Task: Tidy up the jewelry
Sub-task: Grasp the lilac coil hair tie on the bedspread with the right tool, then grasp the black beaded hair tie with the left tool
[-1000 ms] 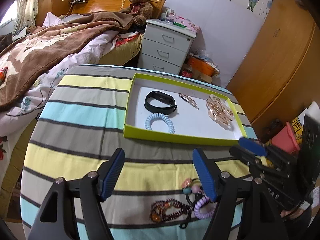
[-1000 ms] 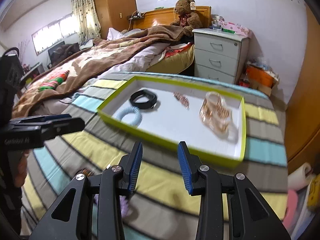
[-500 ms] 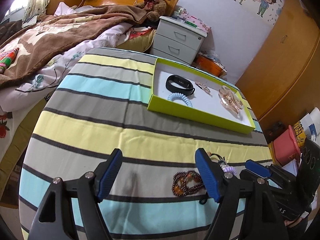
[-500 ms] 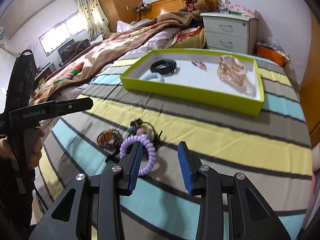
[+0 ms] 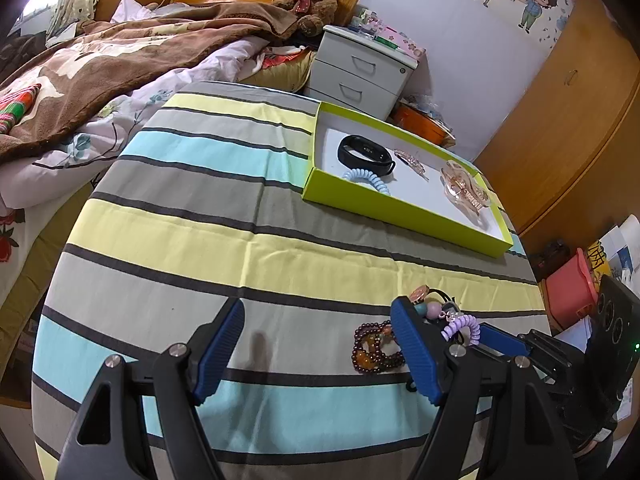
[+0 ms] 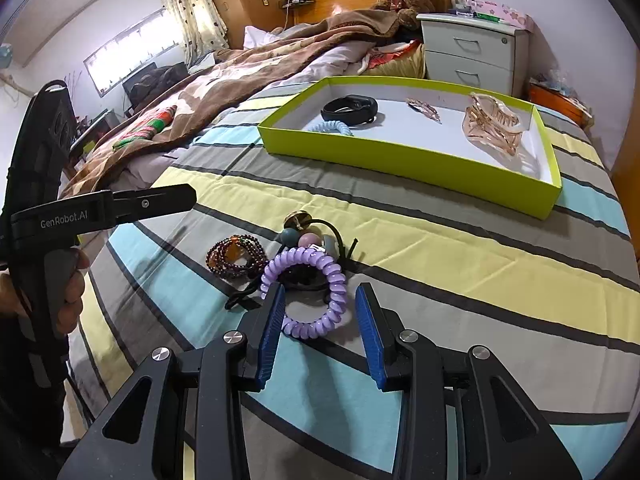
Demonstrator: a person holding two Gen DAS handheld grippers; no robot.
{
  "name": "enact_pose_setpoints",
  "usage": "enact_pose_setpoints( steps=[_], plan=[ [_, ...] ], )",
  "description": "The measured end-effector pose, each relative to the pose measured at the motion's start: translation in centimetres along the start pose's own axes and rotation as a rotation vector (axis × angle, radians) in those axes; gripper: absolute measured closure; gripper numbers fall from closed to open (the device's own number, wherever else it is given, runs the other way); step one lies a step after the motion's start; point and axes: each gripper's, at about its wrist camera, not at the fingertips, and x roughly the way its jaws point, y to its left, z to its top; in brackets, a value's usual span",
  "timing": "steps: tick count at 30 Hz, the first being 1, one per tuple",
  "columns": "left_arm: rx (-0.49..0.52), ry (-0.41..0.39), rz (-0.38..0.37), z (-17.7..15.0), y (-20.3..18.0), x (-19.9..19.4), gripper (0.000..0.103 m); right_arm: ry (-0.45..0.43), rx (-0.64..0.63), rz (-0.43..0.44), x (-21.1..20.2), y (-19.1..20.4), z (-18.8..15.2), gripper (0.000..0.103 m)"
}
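Note:
A purple coil hair tie (image 6: 306,292) lies on the striped cloth beside a dark bead bracelet (image 6: 234,256) and a black hair tie with pastel beads (image 6: 308,236). My right gripper (image 6: 320,316) is open, its pads either side of the purple coil's near edge. My left gripper (image 5: 318,346) is open and empty over the cloth, left of the bracelet (image 5: 374,348). A green tray (image 6: 408,162) holds a black band (image 6: 350,109), a blue coil tie (image 6: 332,127), a small clip (image 6: 424,109) and a rose claw clip (image 6: 494,123).
The table wears a striped cloth (image 5: 224,220). A bed with a brown blanket (image 5: 104,68) stands to the left, a white nightstand (image 5: 360,70) behind the tray, a wooden wardrobe (image 5: 568,112) on the right and a pink bin (image 5: 570,294) by the table's right edge.
Both grippers pulled back from the tray toward the near pile. My right gripper dropped low and now straddles the purple coil. My left gripper stayed open.

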Motion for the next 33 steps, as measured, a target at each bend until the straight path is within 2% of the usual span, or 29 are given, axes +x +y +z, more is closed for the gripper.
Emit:
enact_pose_setpoints(
  steps=[1, 3, 8, 15, 19, 23, 29, 33],
  plan=[
    [0.0, 0.001, 0.001, 0.0, 0.0, 0.0, 0.026, -0.002, -0.002, -0.002, -0.1, 0.0, 0.0, 0.066],
    [-0.002, 0.0, 0.004, -0.1, 0.1, 0.0, 0.026, -0.008, -0.006, -0.008, -0.2, 0.1, -0.1, 0.08],
    [-0.001, 0.011, 0.004, -0.3, 0.0, 0.1, 0.025, -0.005, -0.009, -0.019, -0.2, 0.0, -0.3, 0.092],
    [0.009, 0.01, 0.003, -0.3, -0.4, 0.1, 0.025, -0.047, -0.016, -0.009, -1.8, -0.2, -0.9, 0.094],
    [0.021, 0.02, -0.006, -0.3, -0.9, 0.4, 0.025, -0.063, 0.013, -0.033, -3.1, -1.6, -1.4, 0.094],
    [0.028, 0.049, -0.05, -0.4, -1.7, 1.0, 0.025, -0.081, 0.067, -0.078, -4.4, -3.5, -2.0, 0.094],
    [0.078, 0.071, -0.075, 0.0, -4.1, 2.2, 0.026, -0.104, 0.115, -0.101, -5.5, -5.1, -2.6, 0.094],
    [0.134, 0.084, -0.048, 0.3, -5.9, 3.3, 0.028, -0.11, 0.135, -0.099, -5.7, -5.5, -3.0, 0.094]
  ],
)
